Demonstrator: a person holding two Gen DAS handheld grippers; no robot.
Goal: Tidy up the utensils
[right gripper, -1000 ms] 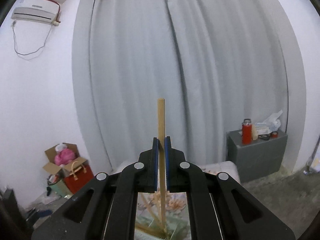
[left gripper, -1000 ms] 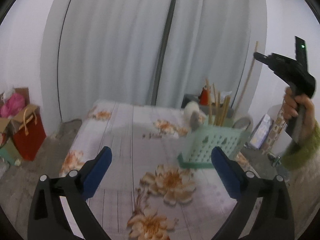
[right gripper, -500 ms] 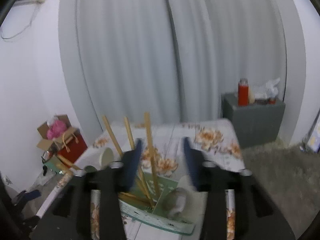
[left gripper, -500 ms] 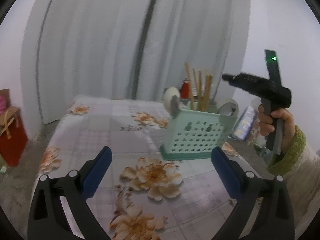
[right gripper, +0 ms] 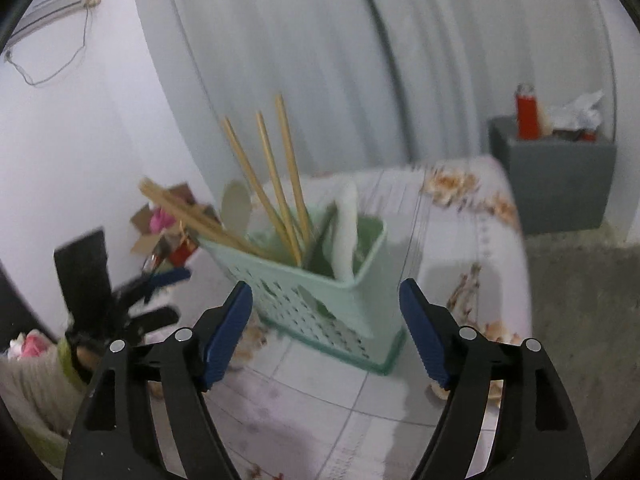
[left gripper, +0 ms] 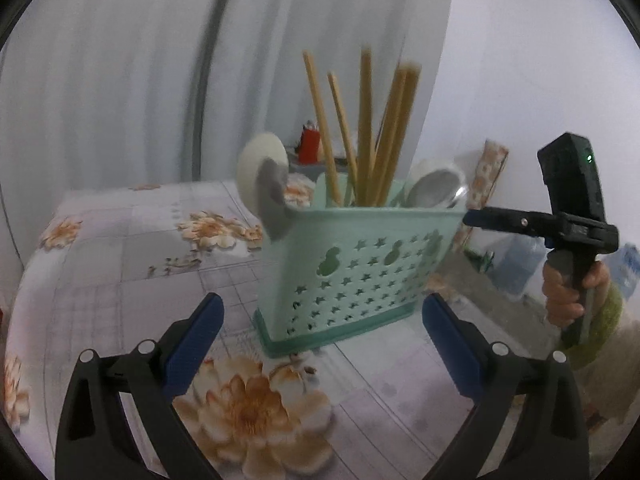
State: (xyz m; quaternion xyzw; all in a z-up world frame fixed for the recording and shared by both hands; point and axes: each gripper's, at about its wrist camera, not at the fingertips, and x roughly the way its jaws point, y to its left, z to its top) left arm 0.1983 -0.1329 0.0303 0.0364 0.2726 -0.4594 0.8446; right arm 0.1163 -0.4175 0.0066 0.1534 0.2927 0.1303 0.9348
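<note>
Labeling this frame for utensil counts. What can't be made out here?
- Chopsticks: left view, motion blur; overlapping sticks prevent an exact count.
- Spoons: both views, handles hidden by the basket wall.
- Left gripper: right view, smeared near the edge.
- Items beside the red bottle: right view, too small.

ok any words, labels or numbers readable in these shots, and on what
None can be read.
Green utensil holder: only star and gourd-shaped cutouts, no lettering.
Tablecloth: a small dark mark beside a flower, too blurred to read.
Red bottle on the grey cabinet: too small and blurred to show any label.
Wall air conditioner: no legible brand.
</note>
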